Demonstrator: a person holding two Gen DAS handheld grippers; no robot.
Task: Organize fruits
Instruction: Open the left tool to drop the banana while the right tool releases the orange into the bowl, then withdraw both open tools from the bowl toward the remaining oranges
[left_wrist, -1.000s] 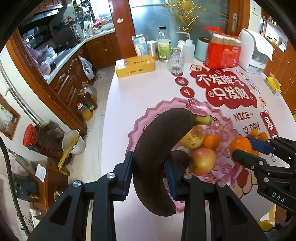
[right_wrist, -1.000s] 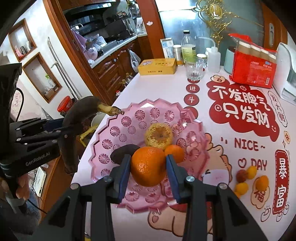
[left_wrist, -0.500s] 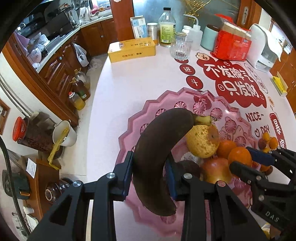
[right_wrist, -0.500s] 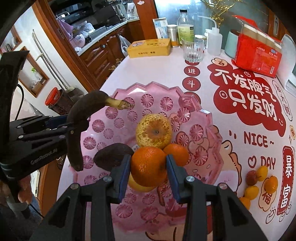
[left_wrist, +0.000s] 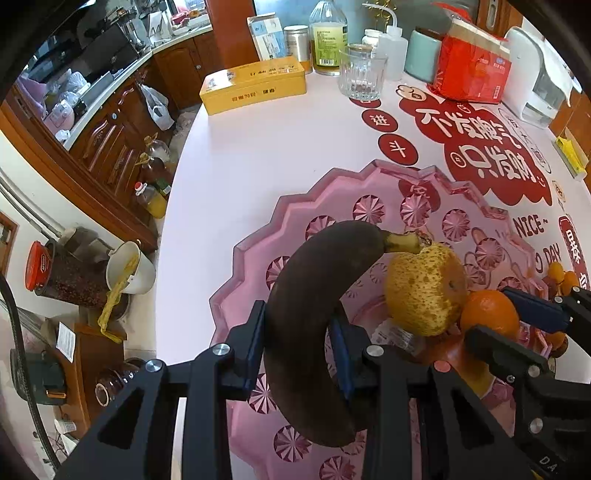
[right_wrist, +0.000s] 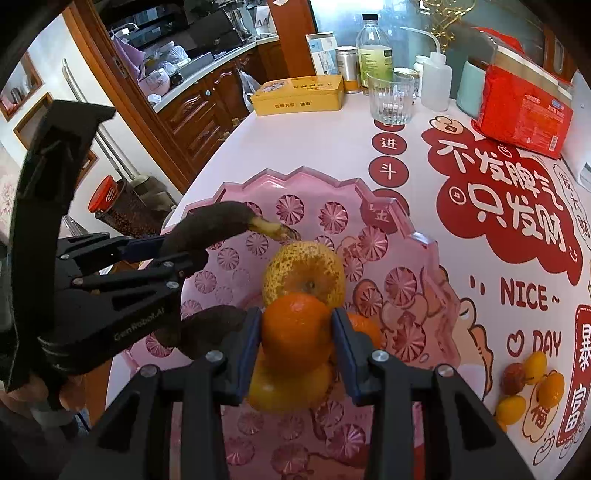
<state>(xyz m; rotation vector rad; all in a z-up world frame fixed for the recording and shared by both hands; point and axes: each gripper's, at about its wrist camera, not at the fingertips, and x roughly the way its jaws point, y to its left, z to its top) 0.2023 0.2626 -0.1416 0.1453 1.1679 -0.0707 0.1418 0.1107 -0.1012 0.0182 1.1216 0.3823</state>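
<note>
My left gripper (left_wrist: 297, 332) is shut on a dark brown overripe banana (left_wrist: 317, 295) and holds it over the left part of the pink scalloped fruit tray (left_wrist: 258, 236); the banana's stem touches a speckled yellow pear (left_wrist: 424, 291). My right gripper (right_wrist: 297, 336) is shut on an orange (right_wrist: 295, 336), just above other fruit in the tray (right_wrist: 417, 236). In the right wrist view the banana (right_wrist: 210, 225), the pear (right_wrist: 303, 273) and the left gripper (right_wrist: 166, 254) show at left. A second dark fruit (right_wrist: 207, 328) lies in the tray.
Small kumquats and a reddish fruit (right_wrist: 528, 384) lie on the table right of the tray. A yellow tin (left_wrist: 255, 85), a glass (left_wrist: 362, 77), bottles and a red package (left_wrist: 472, 70) stand at the table's far edge. The table edge drops off at left.
Both grippers have moved forward and down over the tray with their fruit. The banana now touches the pear, and the orange sits lower among the tray's fruit.
</note>
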